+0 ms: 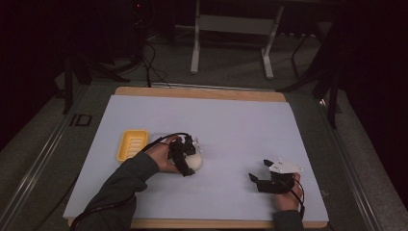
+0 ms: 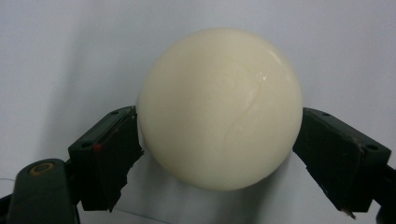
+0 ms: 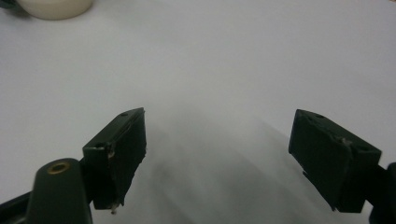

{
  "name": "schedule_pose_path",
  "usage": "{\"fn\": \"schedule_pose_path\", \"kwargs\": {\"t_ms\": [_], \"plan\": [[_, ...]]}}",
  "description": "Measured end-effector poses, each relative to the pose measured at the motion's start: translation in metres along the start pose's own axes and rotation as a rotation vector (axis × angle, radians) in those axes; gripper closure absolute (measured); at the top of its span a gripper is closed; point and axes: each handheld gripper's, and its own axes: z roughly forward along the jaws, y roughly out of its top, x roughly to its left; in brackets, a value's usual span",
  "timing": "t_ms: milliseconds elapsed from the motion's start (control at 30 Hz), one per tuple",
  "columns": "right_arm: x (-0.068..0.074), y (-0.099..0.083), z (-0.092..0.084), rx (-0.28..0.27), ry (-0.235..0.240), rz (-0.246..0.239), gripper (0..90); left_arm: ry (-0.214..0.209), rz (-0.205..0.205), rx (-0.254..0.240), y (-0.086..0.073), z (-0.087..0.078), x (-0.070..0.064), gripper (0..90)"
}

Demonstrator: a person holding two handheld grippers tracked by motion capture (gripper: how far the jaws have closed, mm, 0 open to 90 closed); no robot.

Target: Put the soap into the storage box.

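Yellow plastic comes first at the left: a small ribbed tray (image 1: pixel 132 145) lies on the pale sheet (image 1: pixel 231 125), just beside the person's left hand (image 1: pixel 161 155). Right of it, the left gripper (image 1: pixel 191 155) sits over a cream ball (image 1: pixel 196 163) that rests on the sheet near the table's middle. In the left gripper view the ball (image 2: pixel 219 107) lies dead centre between the two jaws, one pad at each flank. The left pad (image 2: pixel 109 151) looks to be touching the ball's side and the right pad (image 2: pixel 334 154) is at least very close, so the jaws are spread to the ball's width and seem to be pinching it, though how firmly cannot be told. The ball is round, with no long axis to line up with; what matters is that it sits square in the gap with the tray off to the left, a short carry away.

Farther right, the right gripper (image 1: pixel 258 174) rests well apart from the ball, jaws wide apart on nothing. Its own view shows bare sheet between the pads, with the ball (image 3: pixel 55 7) cut off at the top left corner. The left hand is plainly the nearer one.

The ball's underside and its contact with the sheet are hidden, and the dim high view blurs the jaw tips.
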Motion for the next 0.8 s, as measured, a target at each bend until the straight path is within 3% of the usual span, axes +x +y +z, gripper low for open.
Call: {"fn": "schedule_pose_path", "kwargs": {"t_ms": [433,800], "plan": [[0.0,0.0,0.0,0.0,0.0,-0.001,18.9,0.013,0.026,0.054,0.007,0.005,-0.001,21.6],[0.0,0.0,0.0,0.001,0.001,-0.001,18.8,-0.016,0.039,0.109,0.015,0.006,0.003,24.0]]}}
